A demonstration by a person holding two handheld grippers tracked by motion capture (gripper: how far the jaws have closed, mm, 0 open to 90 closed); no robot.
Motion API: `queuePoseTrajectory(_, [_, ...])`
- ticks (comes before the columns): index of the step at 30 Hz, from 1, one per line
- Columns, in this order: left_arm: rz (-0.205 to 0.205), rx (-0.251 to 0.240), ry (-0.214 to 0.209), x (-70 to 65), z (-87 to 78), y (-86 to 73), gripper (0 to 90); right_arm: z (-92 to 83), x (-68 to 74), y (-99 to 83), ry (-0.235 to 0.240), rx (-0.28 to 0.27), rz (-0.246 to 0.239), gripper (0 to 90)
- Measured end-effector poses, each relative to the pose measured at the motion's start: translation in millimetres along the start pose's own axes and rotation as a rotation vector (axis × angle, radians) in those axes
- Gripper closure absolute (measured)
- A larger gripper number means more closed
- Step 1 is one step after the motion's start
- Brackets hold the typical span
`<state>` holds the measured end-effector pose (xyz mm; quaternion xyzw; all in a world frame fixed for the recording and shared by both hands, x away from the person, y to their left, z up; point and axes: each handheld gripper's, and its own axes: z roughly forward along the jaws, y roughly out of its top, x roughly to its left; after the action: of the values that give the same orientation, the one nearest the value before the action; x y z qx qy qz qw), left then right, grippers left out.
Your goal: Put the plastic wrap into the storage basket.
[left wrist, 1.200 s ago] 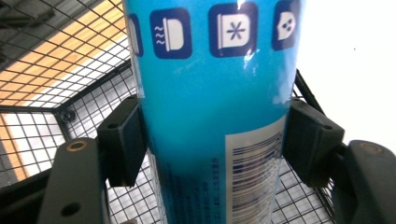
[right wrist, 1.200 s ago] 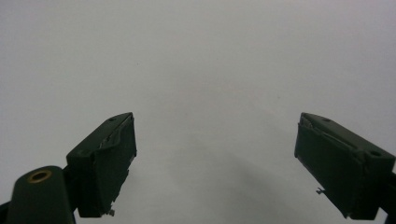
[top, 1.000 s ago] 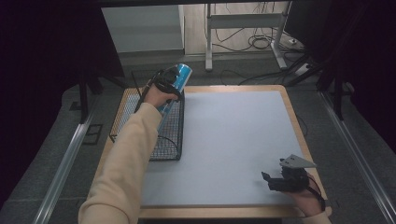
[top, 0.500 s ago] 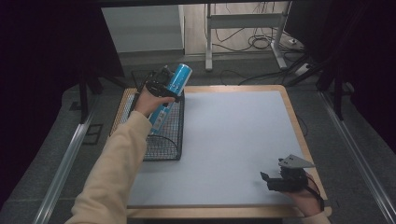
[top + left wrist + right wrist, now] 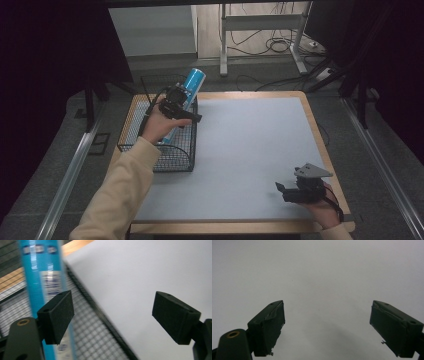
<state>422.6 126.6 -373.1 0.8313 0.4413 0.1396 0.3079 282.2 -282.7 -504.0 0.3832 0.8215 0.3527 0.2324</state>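
your left gripper (image 5: 112, 315): jaws spread, blue tube (image 5: 40, 277) just behind one jaw, over the wire basket (image 5: 175, 152).
your right gripper (image 5: 327, 327): jaws spread above bare tabletop (image 5: 324, 272).

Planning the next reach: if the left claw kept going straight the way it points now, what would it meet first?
Probably the grey mat: between the open jaws of the left claw lie the wire basket's rim and mat beyond. The blue tube stands beside one jaw. Depth is unclear.
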Motion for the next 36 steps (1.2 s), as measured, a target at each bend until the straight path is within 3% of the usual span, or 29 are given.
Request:
queuePoseTrajectory(1, [0.032,-0.009,-0.012,-13.8,-4.9,-2.5,17.9,-0.1,0.0,-0.1,0.0,0.0,-0.001,12.8])
queuePoseTrajectory(2, [0.032,-0.009,-0.012,-13.8,-4.9,-2.5,18.0,-0.1,0.0,-0.1,0.0,0.0,-0.001,12.8])
queuePoseTrajectory(3, [0.049,-0.027,-0.031,-26.0,-9.7,-5.4,18.5,-0.6,-0.3,-0.8,-0.001,0.001,-0.001,12.9])
queuePoseTrajectory(4, [0.049,-0.027,-0.031,-26.0,-9.7,-5.4,18.6,-0.6,-0.3,-0.8,-0.001,0.001,-0.001,12.9])
queuePoseTrajectory(5, [0.063,-0.046,-0.058,-37.1,-12.8,-9.0,18.7,-1.6,-0.3,-1.3,-0.004,-0.001,0.0,12.9])
queuePoseTrajectory(6, [0.063,-0.046,-0.058,-37.1,-12.8,-9.0,18.8,-1.6,-0.3,-1.3,-0.004,-0.001,0.0,12.9])
queuePoseTrajectory(11, [0.109,-0.067,-0.122,-62.7,-14.7,-24.6,18.8,-6.9,0.6,-2.4,-0.014,-0.006,0.003,12.9])
queuePoseTrajectory(14, [0.139,-0.082,-0.139,-75.7,-16.2,-37.0,18.8,-7.6,0.7,-3.3,-0.017,-0.005,0.004,12.9])
queuePoseTrajectory(20, [0.158,-0.095,-0.204,-94.7,-14.5,-68.9,18.8,-9.2,0.9,-4.4,-0.023,-0.003,0.006,12.8])
queuePoseTrajectory(24, [0.17,-0.102,-0.275,-101.4,-10.5,-93.5,19.2,-8.8,1.4,-4.4,-0.026,-0.003,0.005,12.9])
queuePoseTrajectory(28, [0.147,-0.08,-0.259,-102.4,0.1,-127.5,19.1,-7.9,2.0,-4.7,-0.026,0.001,0.004,12.9])
queuePoseTrajectory(31, [0.144,-0.079,-0.235,-101.3,4.7,-139.2,19.4,-7.5,2.3,-4.8,-0.026,0.005,0.002,12.9])
queuePoseTrajectory(33, [0.156,-0.043,-0.233,-100.6,10.3,-147.0,19.4,-6.7,2.6,-4.8,-0.026,0.008,0.001,12.9])
queuePoseTrajectory(36, [0.149,-0.03,-0.229,-98.0,14.9,-154.4,19.5,-6.2,3.3,-4.2,-0.03,0.008,-0.006,12.9])
